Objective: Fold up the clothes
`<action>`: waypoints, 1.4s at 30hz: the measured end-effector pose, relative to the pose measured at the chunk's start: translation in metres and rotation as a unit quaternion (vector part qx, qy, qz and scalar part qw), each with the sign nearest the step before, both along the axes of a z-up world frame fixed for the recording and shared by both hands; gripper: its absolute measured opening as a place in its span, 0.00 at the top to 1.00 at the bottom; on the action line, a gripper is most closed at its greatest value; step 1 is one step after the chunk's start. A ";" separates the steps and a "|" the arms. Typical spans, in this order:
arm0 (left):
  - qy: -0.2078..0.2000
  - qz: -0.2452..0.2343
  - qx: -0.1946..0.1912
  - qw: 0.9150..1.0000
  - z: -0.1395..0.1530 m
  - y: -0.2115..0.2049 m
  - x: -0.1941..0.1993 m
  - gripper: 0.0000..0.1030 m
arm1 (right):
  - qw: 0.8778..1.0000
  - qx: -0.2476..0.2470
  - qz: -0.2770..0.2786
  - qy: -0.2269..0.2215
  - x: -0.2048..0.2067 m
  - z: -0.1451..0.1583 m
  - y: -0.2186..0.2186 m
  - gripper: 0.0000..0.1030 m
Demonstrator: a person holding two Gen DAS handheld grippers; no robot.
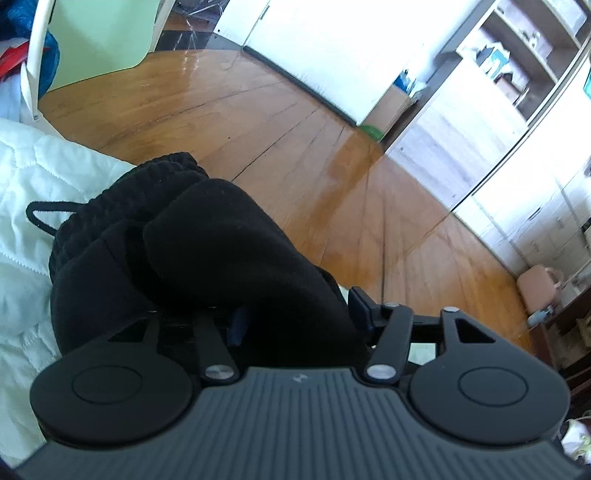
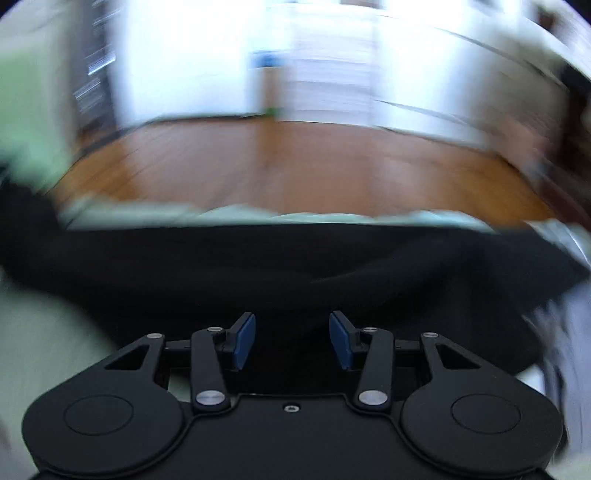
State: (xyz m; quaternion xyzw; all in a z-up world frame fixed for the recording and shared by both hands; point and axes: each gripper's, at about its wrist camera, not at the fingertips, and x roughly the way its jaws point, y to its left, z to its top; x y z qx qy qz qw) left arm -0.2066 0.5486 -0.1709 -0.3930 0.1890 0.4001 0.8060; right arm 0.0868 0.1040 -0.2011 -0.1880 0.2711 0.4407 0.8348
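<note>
Black garment (image 1: 207,251) bunched in a heap at the edge of a white quilted cover (image 1: 55,177), ribbed waistband and a drawstring loop (image 1: 44,218) at its far side, wooden floor (image 1: 295,147) beyond. Left gripper (image 1: 299,317) low in the left wrist view, fabric draped over the left finger and filling the gap; right finger bare and standing clear, a bit of blue pad (image 1: 238,325) peeking out under the cloth. Jaws apart, not clamped; whether cloth is actually caught on the hidden finger cannot be told. Right wrist view heavily motion-blurred. Right gripper (image 2: 291,339) with jaws parted, both blue pads (image 2: 245,341) visible and bare, nothing between them. Same black garment (image 2: 295,266) spread wide as a dark band just ahead of and below the fingertips, lying on the pale cover (image 2: 184,216), probably flat but blur hides the folds. White cabinets (image 1: 461,122) and a pale green panel (image 1: 103,33) in the background.
</note>
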 end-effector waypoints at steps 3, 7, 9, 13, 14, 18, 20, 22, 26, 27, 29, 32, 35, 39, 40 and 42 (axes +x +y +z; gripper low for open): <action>0.011 0.000 -0.019 1.000 0.012 0.003 0.005 0.46 | 0.991 -0.035 0.118 -0.050 -0.048 -0.003 0.026 0.52; -0.026 -0.005 -0.022 0.999 0.021 -0.004 0.001 0.36 | 0.971 -0.067 0.208 -0.093 -0.087 -0.015 0.067 0.52; -0.030 -0.008 -0.029 0.999 0.018 -0.009 -0.002 0.34 | 0.959 -0.089 0.234 -0.130 -0.104 -0.032 0.090 0.52; -0.037 -0.003 -0.041 0.998 0.016 -0.012 -0.009 0.34 | 0.918 -0.131 0.256 -0.274 -0.148 -0.075 0.126 0.53; -0.044 -0.001 -0.044 0.998 0.017 -0.011 -0.011 0.34 | 0.903 -0.132 0.253 -0.322 -0.156 -0.081 0.131 0.55; -0.080 0.009 -0.046 0.996 0.029 -0.012 -0.023 0.34 | 0.894 -0.131 0.270 -0.332 -0.155 -0.067 0.138 0.93; -0.117 0.009 -0.035 0.992 0.038 -0.019 -0.034 0.34 | 0.918 -0.099 0.254 -0.289 -0.140 -0.037 0.131 0.94; -0.144 -0.003 -0.006 0.989 0.046 -0.033 -0.042 0.33 | 0.941 -0.064 0.238 -0.232 -0.123 -0.006 0.124 0.94; -0.149 -0.025 0.037 0.988 0.049 -0.056 -0.050 0.29 | 0.976 0.061 0.204 0.044 -0.054 0.051 0.095 0.94; -0.147 -0.024 0.030 0.988 0.044 -0.056 -0.051 0.29 | 0.972 0.086 0.196 0.092 -0.038 0.055 0.088 0.94; -0.133 -0.008 0.009 0.991 0.031 -0.052 -0.053 0.29 | 0.965 0.118 0.171 0.158 -0.009 0.055 0.079 0.94; 0.028 0.087 0.010 0.996 0.023 -0.060 -0.054 0.29 | 0.972 0.113 0.127 0.165 0.018 0.033 0.084 0.94; 0.048 0.108 0.025 0.993 0.009 -0.076 -0.070 0.27 | 0.972 0.090 0.070 0.206 0.037 0.008 0.088 0.94; -0.009 0.099 -0.044 0.994 -0.021 -0.079 -0.087 0.26 | 0.962 0.081 0.035 0.258 0.050 -0.013 0.087 0.94; -0.007 0.100 -0.045 0.994 -0.024 -0.083 -0.088 0.26 | 0.962 0.079 0.032 0.260 0.049 -0.016 0.088 0.94; -0.011 0.099 -0.046 0.994 -0.028 -0.093 -0.092 0.26 | 0.962 0.076 0.025 0.261 0.048 -0.022 0.089 0.94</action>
